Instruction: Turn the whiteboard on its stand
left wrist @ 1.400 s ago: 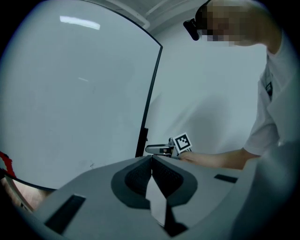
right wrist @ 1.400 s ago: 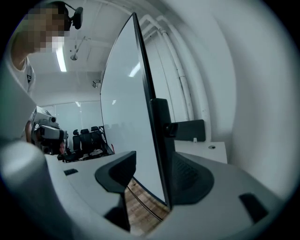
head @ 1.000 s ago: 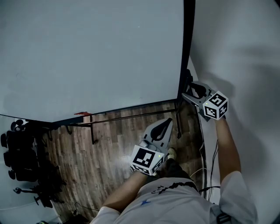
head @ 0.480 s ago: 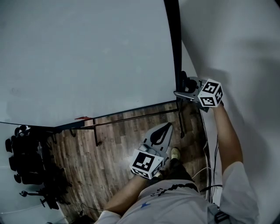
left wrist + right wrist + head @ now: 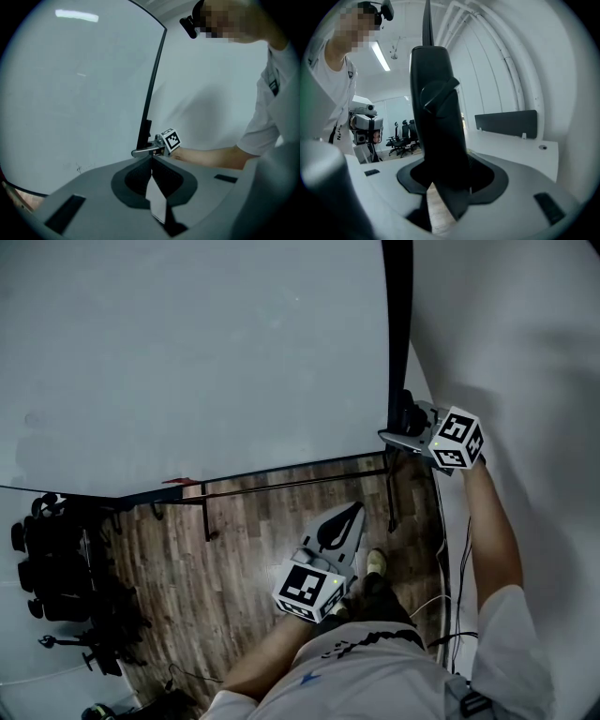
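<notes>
Whiteboard (image 5: 187, 352) left of stand post (image 5: 397, 315)

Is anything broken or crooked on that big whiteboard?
Nothing stands out. The whiteboard looks whole and clean apart from faint marks low on its face, and its black side frame runs straight. A small red thing sits at its bottom edge.

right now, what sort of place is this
Probably an office or meeting room: a large whiteboard, black office chairs in the background, and a white desk with a dark divider panel.
</notes>
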A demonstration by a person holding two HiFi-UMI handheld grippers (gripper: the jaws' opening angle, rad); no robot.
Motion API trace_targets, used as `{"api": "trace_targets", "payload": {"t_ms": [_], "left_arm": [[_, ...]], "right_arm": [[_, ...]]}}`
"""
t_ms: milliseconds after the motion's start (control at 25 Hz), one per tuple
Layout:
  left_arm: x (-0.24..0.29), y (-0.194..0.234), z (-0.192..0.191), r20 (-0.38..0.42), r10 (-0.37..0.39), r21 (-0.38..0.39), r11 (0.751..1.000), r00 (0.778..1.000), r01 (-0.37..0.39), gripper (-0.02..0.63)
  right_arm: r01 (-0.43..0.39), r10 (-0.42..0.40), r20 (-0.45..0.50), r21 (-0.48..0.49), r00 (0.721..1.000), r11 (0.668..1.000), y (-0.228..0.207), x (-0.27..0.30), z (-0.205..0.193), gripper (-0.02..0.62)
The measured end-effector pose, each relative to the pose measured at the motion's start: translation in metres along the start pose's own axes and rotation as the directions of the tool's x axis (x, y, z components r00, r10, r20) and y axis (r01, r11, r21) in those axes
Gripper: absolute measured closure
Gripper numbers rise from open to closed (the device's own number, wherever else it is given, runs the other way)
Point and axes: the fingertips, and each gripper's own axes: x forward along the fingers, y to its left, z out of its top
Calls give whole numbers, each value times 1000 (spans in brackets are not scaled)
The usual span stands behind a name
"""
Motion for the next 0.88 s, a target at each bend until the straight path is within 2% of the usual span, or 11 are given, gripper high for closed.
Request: {"api": "trace_targets", "payload": {"t_ms": [360,720,880], "left_arm": [[-27,-19,-9,5,-24,13,1000,1000,24,594],[-100,-40,-18,43,-52,15,999,998,52,594],[-152,-54,-38,57,-63,14,998,996,62,594]], "right_arm": [[53,-53,11,-9,999,999,47,-13,-13,403],[124,-124,8,35,992,992,95,-20,-16,397],[175,-176,10,55,984,983,124,-25,-22,396]]}}
